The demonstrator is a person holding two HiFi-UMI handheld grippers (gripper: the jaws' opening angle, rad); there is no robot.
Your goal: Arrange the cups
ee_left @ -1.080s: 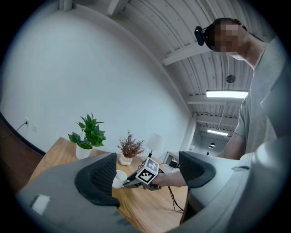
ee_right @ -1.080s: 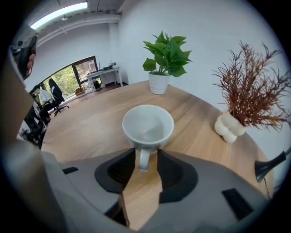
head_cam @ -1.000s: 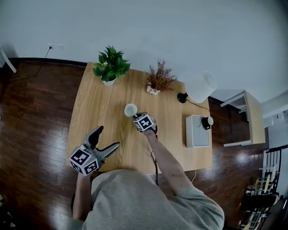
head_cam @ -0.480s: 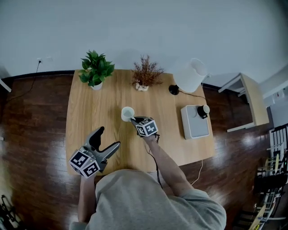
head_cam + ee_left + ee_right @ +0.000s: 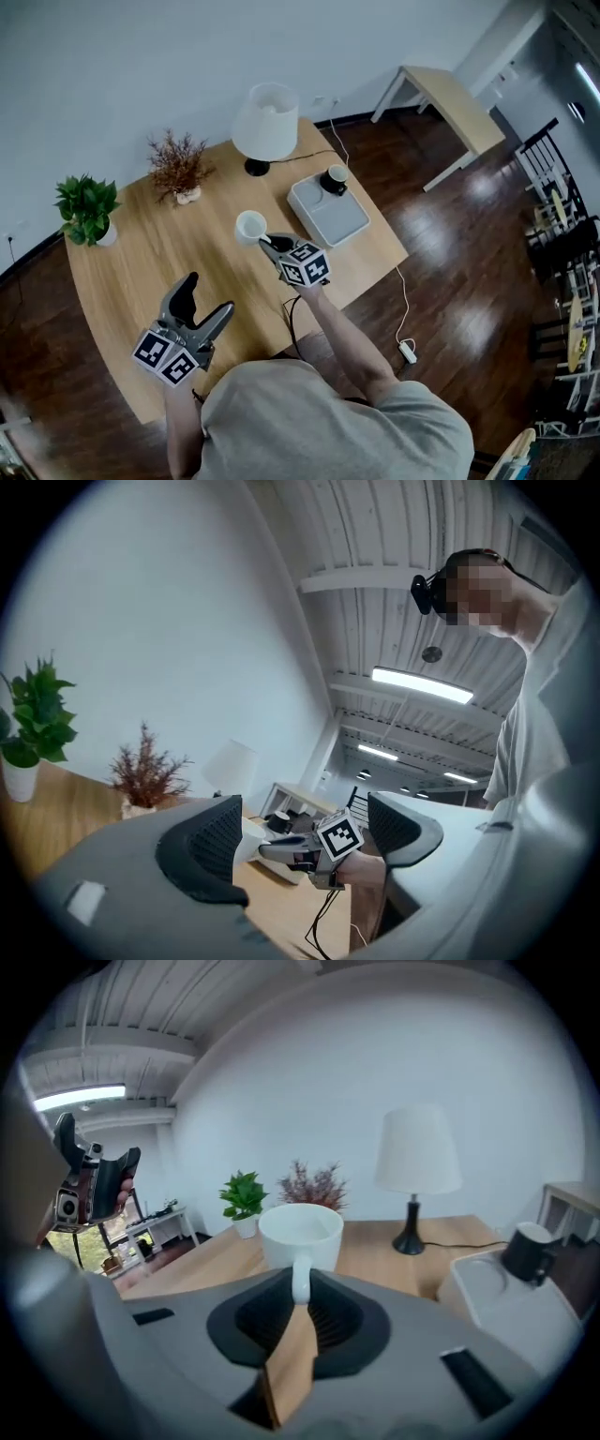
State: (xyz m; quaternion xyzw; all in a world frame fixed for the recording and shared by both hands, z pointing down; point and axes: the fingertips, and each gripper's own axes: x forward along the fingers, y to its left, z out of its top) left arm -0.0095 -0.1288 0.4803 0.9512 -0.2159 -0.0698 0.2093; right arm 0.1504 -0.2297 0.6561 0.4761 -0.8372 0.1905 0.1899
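A white cup [image 5: 250, 226] hangs above the wooden table [image 5: 131, 272], held by its handle in my right gripper [image 5: 265, 242], which is shut. In the right gripper view the cup [image 5: 300, 1232] stands upright just past the jaws [image 5: 300, 1290], its handle pinched between the pads. A black cup [image 5: 335, 178] stands on the far corner of a white tray [image 5: 345, 220] to the right of the held cup. My left gripper [image 5: 208, 298] is open and empty over the table's near side; its view shows nothing between its jaws [image 5: 305, 832].
A white lamp [image 5: 267, 120] stands behind the tray, its cord running off the table. A dried plant [image 5: 178, 164] and a green potted plant [image 5: 86, 206] stand along the far edge. A small side table [image 5: 450, 94] is at the back right, chairs beyond it.
My right gripper has closed on the white cup's handle and lifted it off the table, towards the tray. My left gripper has moved too, still open. The head view has swung round.
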